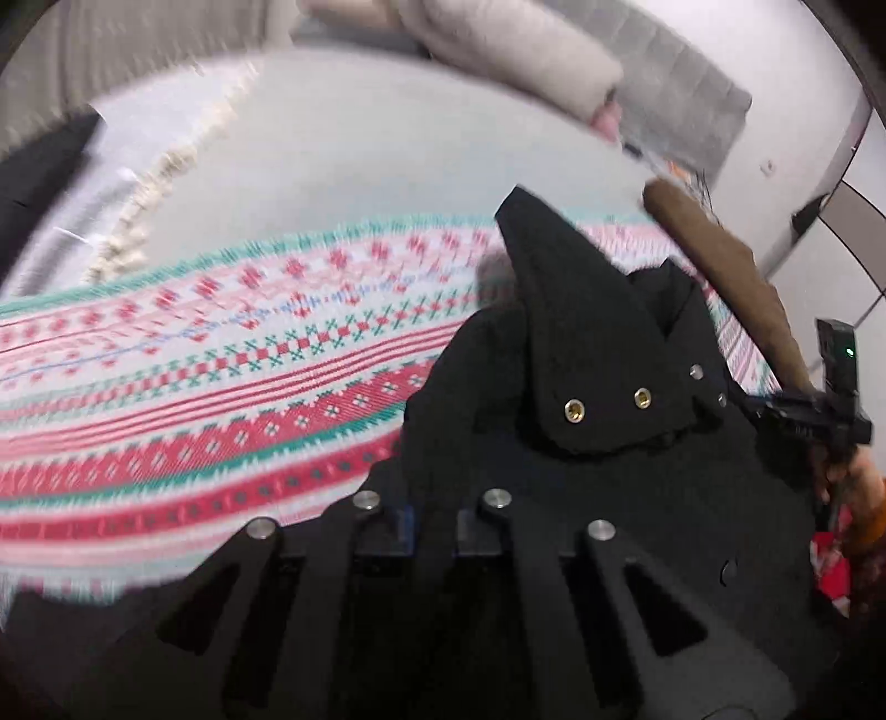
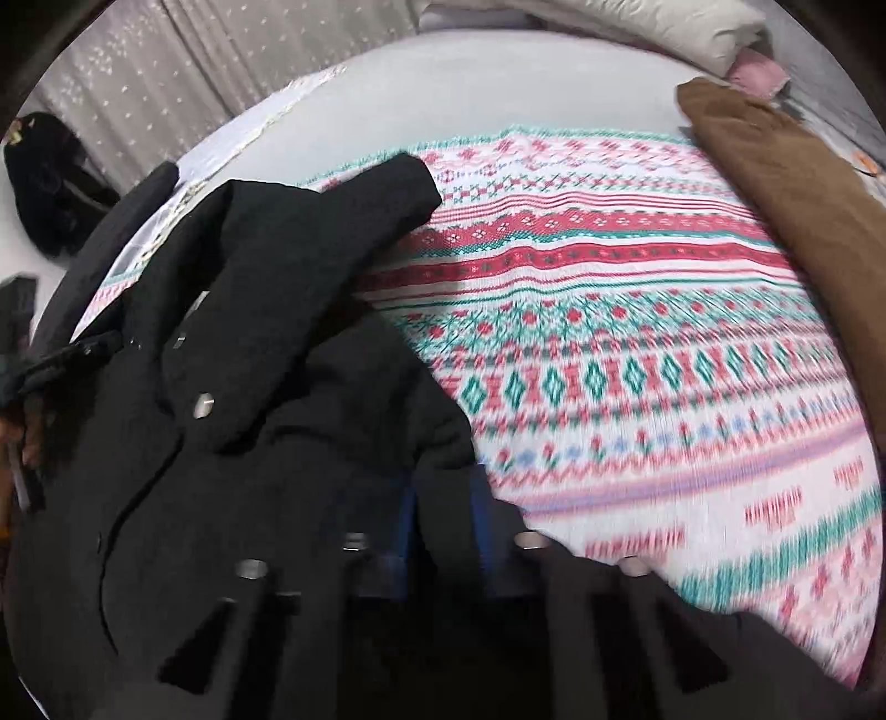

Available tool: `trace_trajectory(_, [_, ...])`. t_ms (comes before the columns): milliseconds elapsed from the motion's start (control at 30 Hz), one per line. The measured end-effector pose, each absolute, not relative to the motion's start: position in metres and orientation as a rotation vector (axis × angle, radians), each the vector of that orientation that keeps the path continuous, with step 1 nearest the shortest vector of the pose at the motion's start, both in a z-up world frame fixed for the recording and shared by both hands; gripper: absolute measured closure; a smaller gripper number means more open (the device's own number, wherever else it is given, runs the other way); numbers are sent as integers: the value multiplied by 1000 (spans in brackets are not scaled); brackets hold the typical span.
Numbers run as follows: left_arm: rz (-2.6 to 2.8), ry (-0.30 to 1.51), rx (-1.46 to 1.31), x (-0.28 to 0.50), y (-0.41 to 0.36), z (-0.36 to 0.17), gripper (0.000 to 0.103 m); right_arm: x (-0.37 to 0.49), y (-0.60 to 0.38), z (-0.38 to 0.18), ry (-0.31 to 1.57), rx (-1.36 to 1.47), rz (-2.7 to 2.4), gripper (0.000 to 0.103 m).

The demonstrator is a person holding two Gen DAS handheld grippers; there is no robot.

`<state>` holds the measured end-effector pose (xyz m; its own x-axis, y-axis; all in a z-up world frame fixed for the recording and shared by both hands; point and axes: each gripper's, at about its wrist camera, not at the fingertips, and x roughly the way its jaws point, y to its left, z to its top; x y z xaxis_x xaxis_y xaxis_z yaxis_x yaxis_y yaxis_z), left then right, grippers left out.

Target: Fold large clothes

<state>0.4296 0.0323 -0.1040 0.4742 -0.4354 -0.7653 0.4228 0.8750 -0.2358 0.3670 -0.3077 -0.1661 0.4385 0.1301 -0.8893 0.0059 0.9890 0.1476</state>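
both grippers (image 1: 434, 520) (image 2: 443, 498) clamping black coat (image 1: 587, 354)

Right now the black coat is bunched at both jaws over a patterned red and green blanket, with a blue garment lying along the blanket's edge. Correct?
Not quite: the garment along the edge of the blanket is brown, as the right wrist view shows. The black coat is bunched at both jaws.

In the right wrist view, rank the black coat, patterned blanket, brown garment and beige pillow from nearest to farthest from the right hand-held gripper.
From the right hand-held gripper:
1. Black coat, bunched at the fingers, spreading left.
2. Patterned blanket, under the coat, stretching ahead and right.
3. Brown garment, along the blanket's right edge.
4. Beige pillow, at the bed's far end, upper right.
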Motion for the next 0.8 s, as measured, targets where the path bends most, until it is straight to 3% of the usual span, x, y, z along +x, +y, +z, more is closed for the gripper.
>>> trace_trajectory(200, [-445,717,-134,414,53,-46,95,346,-278,-126,917,17,-89,97])
trace_trajectory(400, [-282,600,-140,444,70,-32,93,411,-270,-68,775,31,-162,99])
trace_trajectory(433, [-249,624,-114,454,70,-40,85,423,-263,-65,740,-10,-185,99])
trace_trajectory(467, [-211,684,-63,468,65,-55,70,435,-257,-68,720,-48,-225,99])
trace_trajectory(567, [-158,876,3,491,64,-92,65,465,-265,-99,829,-27,-274,97])
trace_trajectory(633, [-177,887,-36,488,73,-89,59,469,-272,-118,897,29,-293,95])
trace_trajectory(667, [-190,876,-50,484,77,-82,43,465,-275,-125,913,66,-278,91])
trace_trajectory(733, [-204,861,-64,472,86,-66,24,452,-278,-128,928,85,-236,83])
trace_trajectory(800, [-224,856,-59,457,94,-55,24,440,-278,-125,941,49,-226,70])
